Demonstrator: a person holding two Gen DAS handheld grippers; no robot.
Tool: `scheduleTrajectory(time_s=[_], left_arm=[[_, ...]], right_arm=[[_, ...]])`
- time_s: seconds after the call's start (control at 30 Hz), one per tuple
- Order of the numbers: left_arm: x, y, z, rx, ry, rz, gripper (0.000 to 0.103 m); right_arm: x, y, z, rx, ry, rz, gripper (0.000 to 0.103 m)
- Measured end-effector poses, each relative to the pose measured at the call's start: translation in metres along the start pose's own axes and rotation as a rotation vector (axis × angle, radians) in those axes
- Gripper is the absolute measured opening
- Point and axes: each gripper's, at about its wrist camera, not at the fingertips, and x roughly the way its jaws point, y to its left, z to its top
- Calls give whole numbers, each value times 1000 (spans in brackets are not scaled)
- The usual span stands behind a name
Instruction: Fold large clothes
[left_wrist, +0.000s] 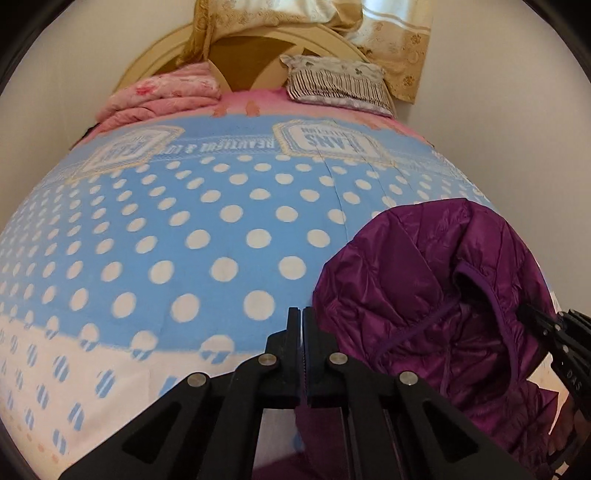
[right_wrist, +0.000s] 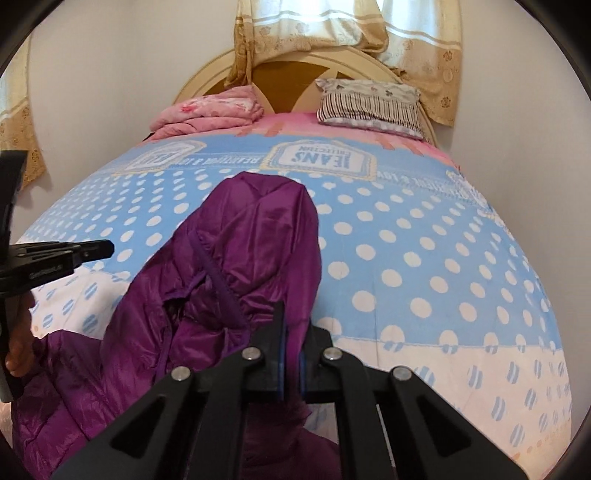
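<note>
The left tongs (left_wrist: 302, 314) are clenched, with a thin edge of the purple jacket (left_wrist: 424, 288) seemingly pinched between the pads. The right tongs (right_wrist: 291, 332) are clenched on a fold of the same jacket (right_wrist: 240, 266), purple cloth showing between the blue pads. The jacket lies bunched on the near part of the bed, over a blue spotted blanket (right_wrist: 406, 236). At the far end lie a striped pillow (right_wrist: 369, 105) and a folded pink quilt (right_wrist: 207, 114), under curtains (right_wrist: 347, 33).

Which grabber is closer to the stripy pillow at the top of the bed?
Probably the right. The right gripper pinches the purple puffy jacket on the striped pillow's side of the bed; the left gripper sits over toward the folded pink quilt's side.
</note>
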Motion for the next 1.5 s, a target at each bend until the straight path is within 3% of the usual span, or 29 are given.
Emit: scheduleTrajectory(time_s=[0.17, 0.23, 0.3, 0.37, 0.4, 0.47, 0.57, 0.63, 0.67, 0.8, 0.87, 1.0, 1.2, 1.33, 1.5], left_arm=[[45, -5, 14, -29, 64, -4, 6], [59, -8, 13, -26, 86, 6, 20], [69, -12, 12, -19, 89, -13, 46], [69, -10, 12, -46, 61, -56, 51], [70, -10, 13, -55, 57, -57, 68], [78, -9, 12, -60, 81, -2, 84], [89, -9, 7, -37, 108, -11, 84], [90, -10, 2, -21, 100, -57, 44], [91, -12, 1, -6, 109, -57, 5], [66, -21, 0, 78, 37, -54, 2], [45, -18, 3, 68, -10, -81, 2], [-6, -17, 1, 112, -145, -96, 2], [-79, -25, -44, 238, -379, -86, 2], [-100, -24, -85, 316, -421, -68, 2], [-111, -18, -126, 370, -349, -84, 2]], right_arm=[[15, -10, 0, 11, 14, 21, 7], [22, -14, -1, 24, 17, 37, 7], [29, -14, -3, 26, 19, 48, 7], [34, -15, -5, 27, 23, 59, 7], [37, -14, -7, 26, 29, 66, 7], [41, -14, -9, 23, 35, 71, 7], [44, -15, -9, 26, 36, 70, 7], [46, -16, -10, 21, 40, 59, 7], [47, -17, -11, 15, 46, 48, 7], [45, -21, -12, 17, 49, 26, 7], [39, -21, -11, 17, 33, 16, 7], [12, -18, -10, 12, -31, -1, 7], [-32, 1, -20, -73, -125, -29, 7], [-52, 7, -42, -124, -134, -15, 7], [-76, 8, -80, -204, -65, 10, 7]])
